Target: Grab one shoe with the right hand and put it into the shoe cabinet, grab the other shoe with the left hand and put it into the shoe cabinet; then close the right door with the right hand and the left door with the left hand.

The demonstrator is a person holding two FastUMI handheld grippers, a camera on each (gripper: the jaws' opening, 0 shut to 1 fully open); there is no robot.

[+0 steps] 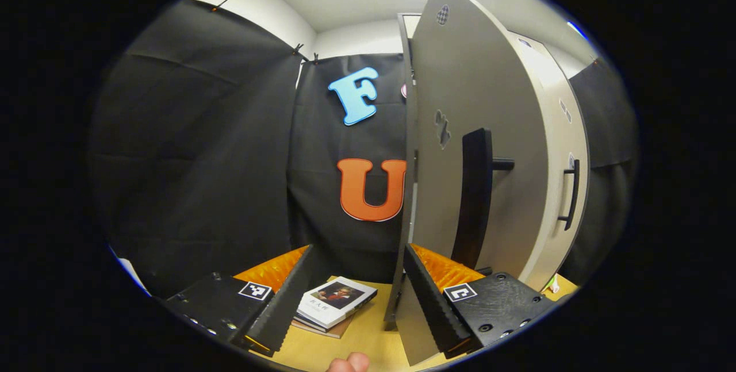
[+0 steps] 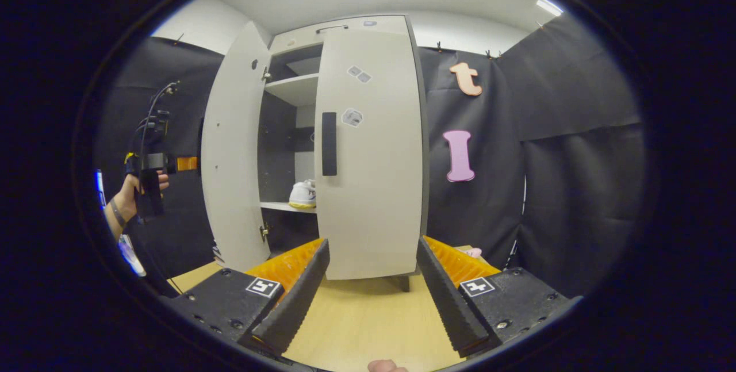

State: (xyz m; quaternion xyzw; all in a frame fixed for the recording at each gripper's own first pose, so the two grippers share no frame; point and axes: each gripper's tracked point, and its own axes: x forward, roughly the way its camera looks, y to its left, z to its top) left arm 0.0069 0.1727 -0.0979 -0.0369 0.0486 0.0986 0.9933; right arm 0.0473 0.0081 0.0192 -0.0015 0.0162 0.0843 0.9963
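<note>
The pale shoe cabinet (image 2: 368, 44) stands on a wooden table. Its right door (image 2: 374, 188) is shut and its left door (image 2: 233, 159) hangs open. One white shoe (image 2: 303, 194) rests on the middle shelf inside. My right gripper (image 2: 372, 242) is open and empty, low in front of the shut right door. My left gripper (image 1: 359, 251) is open; the left door's (image 1: 466, 84) free edge stands between its fingers, close to the right-hand one. That door's black handle (image 1: 476, 199) is just beyond. A hand holds the left gripper (image 2: 146, 182) out beside the open door.
A short stack of books (image 1: 336, 303) lies on the wooden table (image 1: 362, 337) left of the open door. The right door's handle (image 1: 572, 194) shows farther back. Black cloth walls close in behind and on both sides. A small pink item (image 2: 472, 252) lies at the cabinet's right foot.
</note>
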